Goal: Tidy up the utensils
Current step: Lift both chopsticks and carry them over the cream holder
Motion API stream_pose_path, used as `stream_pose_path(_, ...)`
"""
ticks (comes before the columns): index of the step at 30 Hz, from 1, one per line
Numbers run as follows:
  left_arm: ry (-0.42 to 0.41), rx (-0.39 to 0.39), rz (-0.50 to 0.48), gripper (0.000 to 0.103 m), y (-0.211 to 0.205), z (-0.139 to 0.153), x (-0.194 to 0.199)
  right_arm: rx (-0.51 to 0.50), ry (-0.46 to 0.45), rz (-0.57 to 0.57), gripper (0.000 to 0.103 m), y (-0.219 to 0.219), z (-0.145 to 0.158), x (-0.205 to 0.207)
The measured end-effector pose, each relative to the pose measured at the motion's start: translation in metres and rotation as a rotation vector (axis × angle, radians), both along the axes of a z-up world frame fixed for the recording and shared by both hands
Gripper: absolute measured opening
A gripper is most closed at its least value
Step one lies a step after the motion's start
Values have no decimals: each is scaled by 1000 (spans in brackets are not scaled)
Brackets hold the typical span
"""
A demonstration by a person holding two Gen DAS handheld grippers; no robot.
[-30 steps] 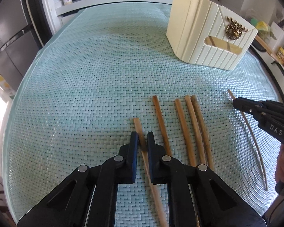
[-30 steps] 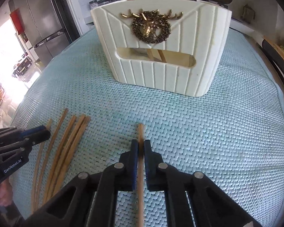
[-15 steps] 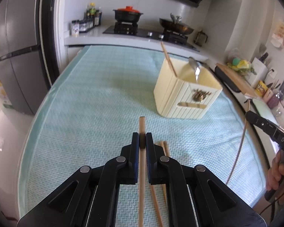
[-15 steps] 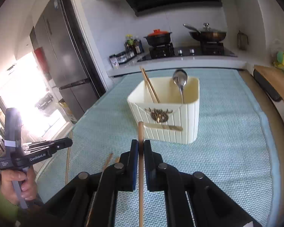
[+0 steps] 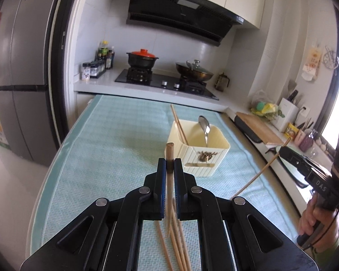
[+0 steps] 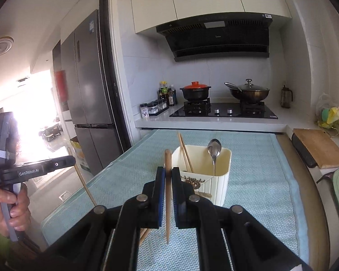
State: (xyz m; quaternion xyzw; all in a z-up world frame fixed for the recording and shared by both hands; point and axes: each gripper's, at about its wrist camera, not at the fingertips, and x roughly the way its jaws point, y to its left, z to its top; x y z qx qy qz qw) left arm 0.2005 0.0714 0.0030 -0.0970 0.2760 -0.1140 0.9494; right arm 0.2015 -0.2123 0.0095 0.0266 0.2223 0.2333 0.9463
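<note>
Now each tool [image 5: 168, 164] [image 6: 167, 174] clamped on one upright chopstick [image 5: 169, 158] [image 6: 168, 180], thick end up.

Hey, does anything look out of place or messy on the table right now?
Nothing is spilled or broken. Several loose chopsticks lie unsorted on the teal mat, outside the cream utensil holder, which already has chopsticks and a spoon. Each gripper, left and right, holds one chopstick lifted off the mat.

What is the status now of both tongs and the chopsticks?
Left tongs shut on chopstick, lifted. Right tongs shut on another chopstick. Cream holder ahead, with chopsticks and spoon inside. Path unobstructed.
</note>
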Motion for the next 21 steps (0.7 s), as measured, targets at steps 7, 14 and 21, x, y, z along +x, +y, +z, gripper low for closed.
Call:
stream_pose_path(7, -16, -42, -7, 5, -1, 5, 4, -18, -38, -9, 6, -2, 10, -4)
stream_pose_path(14, -44, -62, -22, 4, -4, 21, 14, -20, -59, -30, 6, -10, 18, -1)
stream_pose_path(21, -102, -80, -41, 5, -12, 53, 36, -43, -108, -58, 6, -18, 42, 13)
